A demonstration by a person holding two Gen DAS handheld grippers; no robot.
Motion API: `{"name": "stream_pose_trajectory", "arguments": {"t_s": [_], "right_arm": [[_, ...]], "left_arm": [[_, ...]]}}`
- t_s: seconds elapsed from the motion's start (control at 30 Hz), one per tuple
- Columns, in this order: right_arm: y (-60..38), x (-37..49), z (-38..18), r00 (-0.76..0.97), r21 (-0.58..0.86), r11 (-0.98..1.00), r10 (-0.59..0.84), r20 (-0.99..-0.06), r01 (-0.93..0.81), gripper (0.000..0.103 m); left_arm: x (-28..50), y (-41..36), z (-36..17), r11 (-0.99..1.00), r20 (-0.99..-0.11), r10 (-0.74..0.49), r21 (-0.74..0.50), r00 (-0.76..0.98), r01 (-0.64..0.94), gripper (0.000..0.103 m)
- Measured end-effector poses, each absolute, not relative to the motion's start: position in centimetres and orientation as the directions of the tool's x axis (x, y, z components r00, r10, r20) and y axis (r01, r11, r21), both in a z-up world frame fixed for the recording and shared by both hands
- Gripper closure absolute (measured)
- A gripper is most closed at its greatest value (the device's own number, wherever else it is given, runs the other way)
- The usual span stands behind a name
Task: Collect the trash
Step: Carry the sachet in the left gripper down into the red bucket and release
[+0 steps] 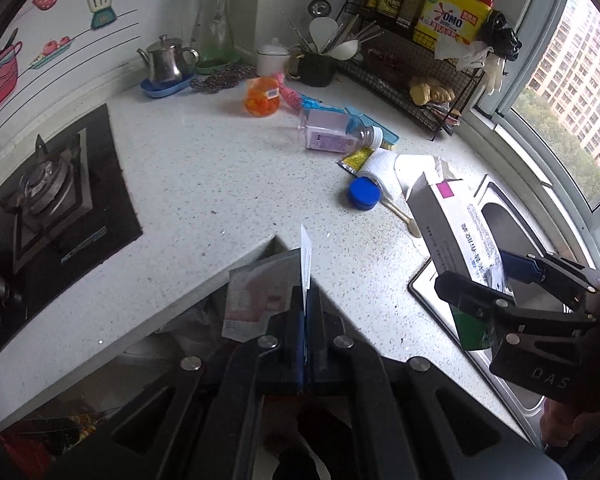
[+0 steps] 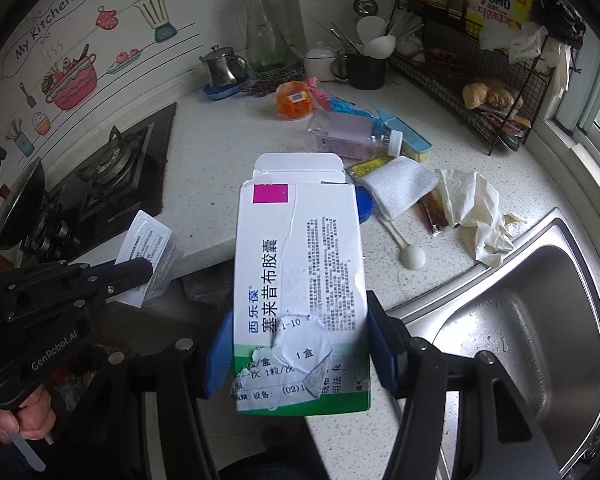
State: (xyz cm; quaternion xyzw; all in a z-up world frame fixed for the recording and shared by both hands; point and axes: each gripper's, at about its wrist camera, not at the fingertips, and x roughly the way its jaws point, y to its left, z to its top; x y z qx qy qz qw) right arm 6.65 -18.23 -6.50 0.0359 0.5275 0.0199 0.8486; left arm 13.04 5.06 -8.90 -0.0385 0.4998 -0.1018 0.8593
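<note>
While the gas hob (image 2: 116, 168) sits at the far left of the speckled surface (image 1: 204, 184), the left gripper (image 1: 306, 300) hangs over the surface's front edge with its fingers pressed together on a thin foil sachet (image 1: 260, 300), which stands edge-on in the left wrist view and shows its printed face in the right wrist view (image 2: 148, 256). A hand (image 2: 20, 420) grips that tool's handle at the lower left. To the right, the right gripper (image 2: 300, 356) has its 2 blue fingers (image 2: 216, 360) clamped on the sides of a torn white medicine box (image 2: 300, 280) with a magenta square and a green bottom band; the box is held up off the surface, its top flap open. Behind it lie a blue lid (image 1: 364, 194), a white mesh pad (image 2: 400, 188), a yellow sachet (image 2: 368, 166), a clear bottle (image 1: 336, 134) on its side and an orange net bag (image 1: 262, 96). Further right lie a small white spoon (image 2: 410, 256), a brown packet (image 2: 432, 212) and a crumpled glove (image 2: 480, 212) beside the steel sink (image 2: 540, 320).
</note>
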Motion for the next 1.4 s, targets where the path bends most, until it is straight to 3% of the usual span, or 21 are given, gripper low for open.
{"name": "stream_pose_trajectory", "arguments": {"t_s": [0.27,0.5,1.17,1.4], "right_arm": [[-12.7,4.0,-7.3,0.456,0.060,0.998,0.054,-0.888,-0.001,0.047],[-9.0,2.1,-10.8,0.415,0.036,0.999,0.034,-0.909,-0.004,0.047],[-9.8,1.1,-34.4,0.198,0.049,0.998,0.039,-0.979,0.044,0.047],[-12.3,2.6,-39.6,0.178,0.028,0.998,0.019,-0.984,0.051,0.047]], "left_arm": [[7.9,9.3,-10.2,0.982,-0.866,-0.189,-0.155,0.463,0.111,0.103],[5.2,12.6,-15.1,0.980,-0.894,-0.201,-0.184,0.401,0.081,0.103],[6.2,12.3,-40.6,0.975,-0.960,-0.219,-0.208,0.172,0.081,0.103],[7.2,11.0,-46.0,0.966,-0.958,-0.252,-0.242,0.137,0.089,0.103]]}}
